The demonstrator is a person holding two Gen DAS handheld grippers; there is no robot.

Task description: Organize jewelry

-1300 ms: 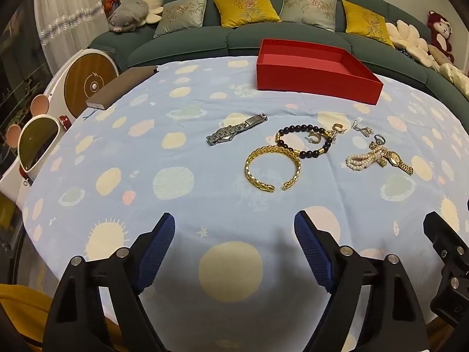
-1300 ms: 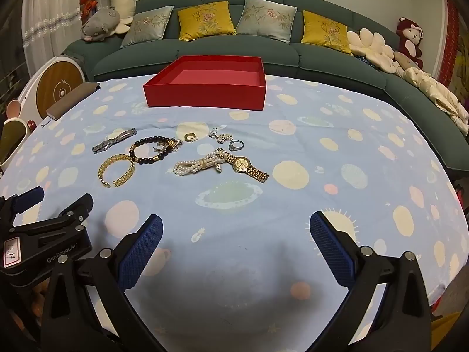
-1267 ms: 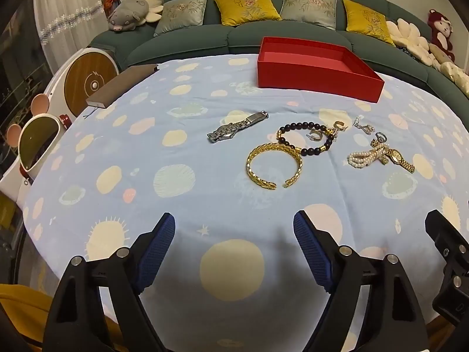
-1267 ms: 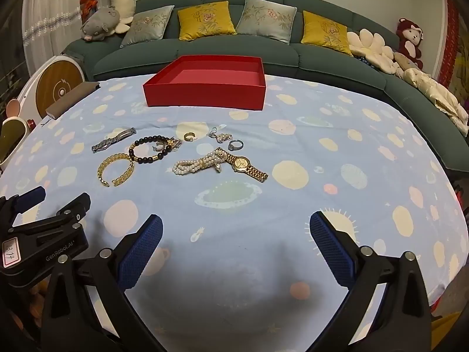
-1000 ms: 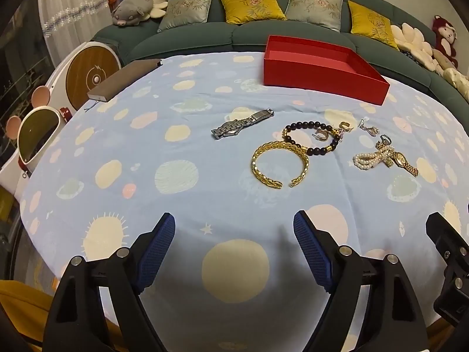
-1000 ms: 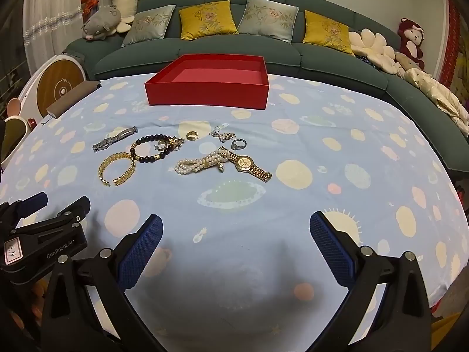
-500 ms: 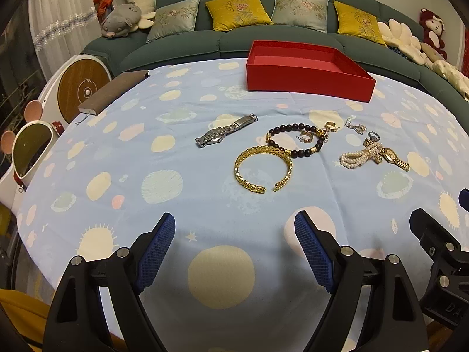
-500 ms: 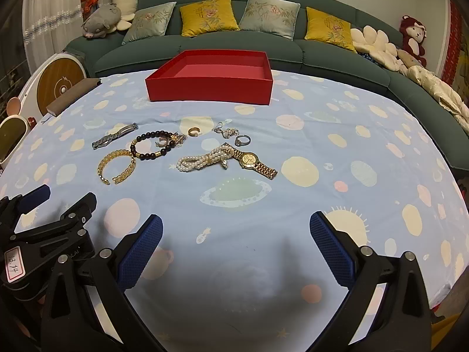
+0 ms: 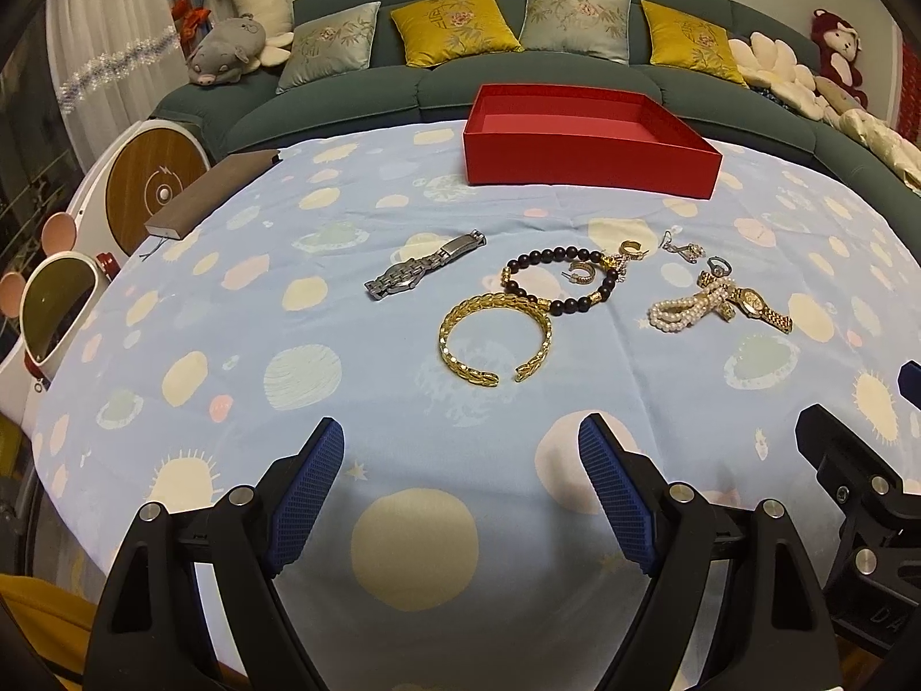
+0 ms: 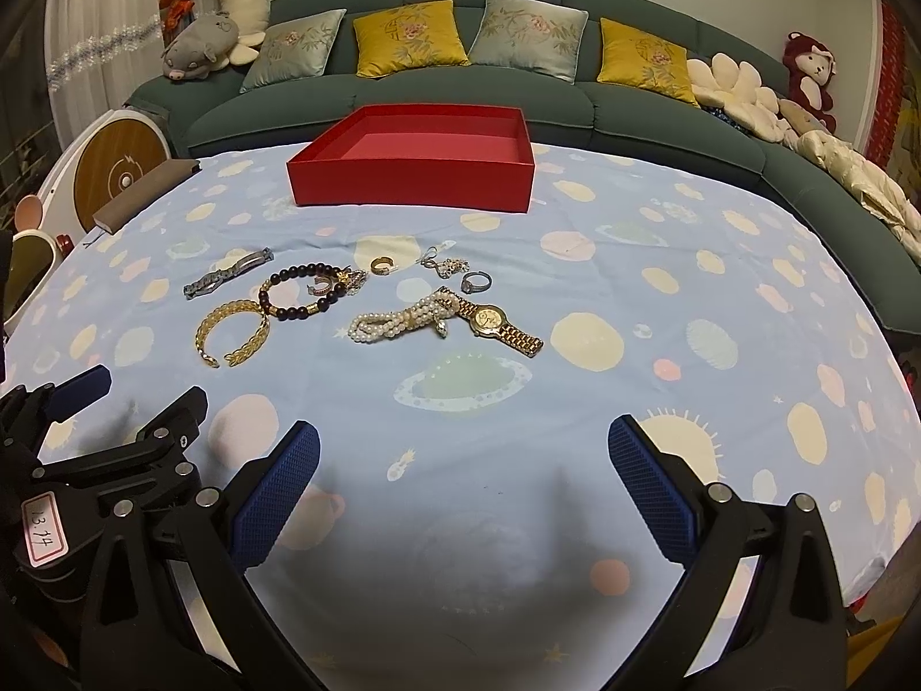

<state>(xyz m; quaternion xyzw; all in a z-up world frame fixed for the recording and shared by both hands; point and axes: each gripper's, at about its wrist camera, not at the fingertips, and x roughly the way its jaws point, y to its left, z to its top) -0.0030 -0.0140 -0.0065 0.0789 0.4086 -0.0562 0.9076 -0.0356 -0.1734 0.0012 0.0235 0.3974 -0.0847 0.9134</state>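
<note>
Gold bangle (image 9: pixel 494 340) beyond gaping left tool (image 9: pixel 460 495), apart.

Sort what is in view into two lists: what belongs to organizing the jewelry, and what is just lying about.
Belongs to the job:
red box
silver watch
gold cuff bangle
dark bead bracelet
pearl strand
gold watch
gold ring
silver ring
earrings

Just lying about:
brown book
sofa cushions
plush toys

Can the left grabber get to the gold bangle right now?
Probably yes: the left gripper is open, and only bare tablecloth lies between it and the gold bangle.
</note>
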